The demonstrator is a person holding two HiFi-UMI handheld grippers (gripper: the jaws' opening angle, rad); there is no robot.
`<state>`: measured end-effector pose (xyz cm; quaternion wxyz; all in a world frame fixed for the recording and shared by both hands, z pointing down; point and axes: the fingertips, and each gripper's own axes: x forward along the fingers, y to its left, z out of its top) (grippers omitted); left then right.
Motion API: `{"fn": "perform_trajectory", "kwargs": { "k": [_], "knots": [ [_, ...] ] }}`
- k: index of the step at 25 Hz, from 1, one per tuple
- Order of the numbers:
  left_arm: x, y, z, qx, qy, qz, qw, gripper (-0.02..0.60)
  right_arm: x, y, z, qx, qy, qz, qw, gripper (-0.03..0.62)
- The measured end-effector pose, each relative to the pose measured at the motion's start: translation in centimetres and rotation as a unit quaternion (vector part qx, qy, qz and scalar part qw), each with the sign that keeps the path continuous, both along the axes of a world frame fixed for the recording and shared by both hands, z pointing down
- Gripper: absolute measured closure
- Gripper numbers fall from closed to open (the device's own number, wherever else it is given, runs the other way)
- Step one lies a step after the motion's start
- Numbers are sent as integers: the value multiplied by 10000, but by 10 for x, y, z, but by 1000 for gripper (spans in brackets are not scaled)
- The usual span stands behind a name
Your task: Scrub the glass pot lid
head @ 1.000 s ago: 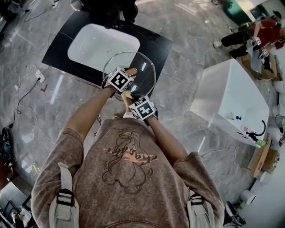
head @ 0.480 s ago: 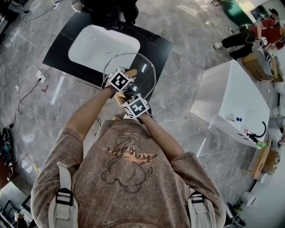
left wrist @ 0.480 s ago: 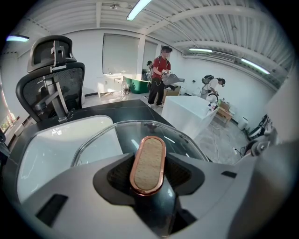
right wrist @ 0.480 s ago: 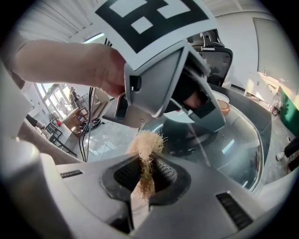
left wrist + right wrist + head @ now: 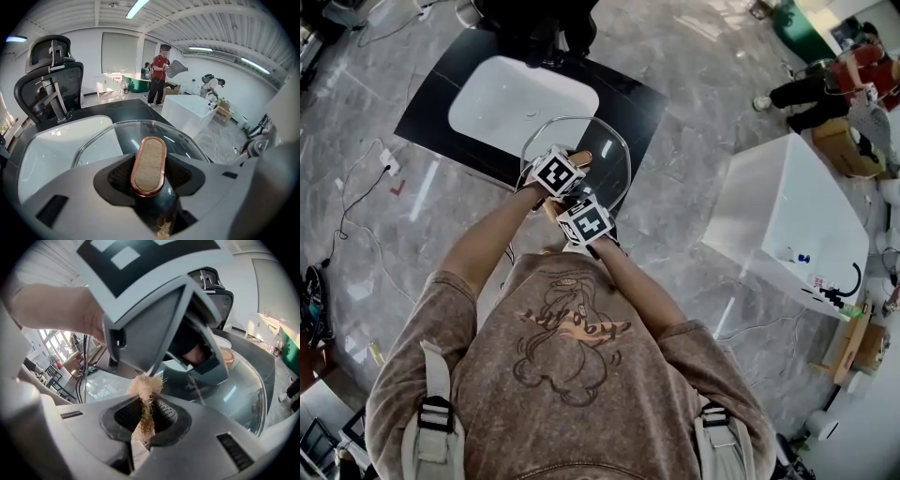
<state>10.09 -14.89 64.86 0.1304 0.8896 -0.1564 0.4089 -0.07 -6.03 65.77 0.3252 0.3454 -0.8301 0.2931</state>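
The glass pot lid (image 5: 605,155) hangs over the black counter's near edge, beside the sink. Its handle is an oval knob (image 5: 149,161) with a copper rim and a cork-like top. My left gripper (image 5: 149,180) is shut on that knob, and the clear glass (image 5: 117,136) spreads out beyond the jaws. My right gripper (image 5: 146,416) is shut on a tuft of tan fibre scrubber (image 5: 145,387). It sits close under the left gripper (image 5: 187,310), at the near side of the lid (image 5: 234,394). In the head view the right gripper (image 5: 574,208) is just below the left gripper (image 5: 569,167).
A white basin (image 5: 520,98) is set in the black counter (image 5: 427,98) beyond the lid. A black office chair (image 5: 49,79) stands behind the sink. A white cabinet (image 5: 787,206) stands at the right, with people (image 5: 825,84) farther off. Cables (image 5: 356,187) lie on the marble floor at the left.
My right gripper has slid left with the scrubber, closer in under the left gripper. The left gripper and the lid have kept still.
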Motion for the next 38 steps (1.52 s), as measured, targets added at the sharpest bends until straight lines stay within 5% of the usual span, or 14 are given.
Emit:
{"fn": "perform_trajectory", "kwargs": {
  "k": [38],
  "knots": [
    [0,0,2,10,-92,180,9998,382,51,-23,-10,177,-411,550,9975,545]
  ]
}}
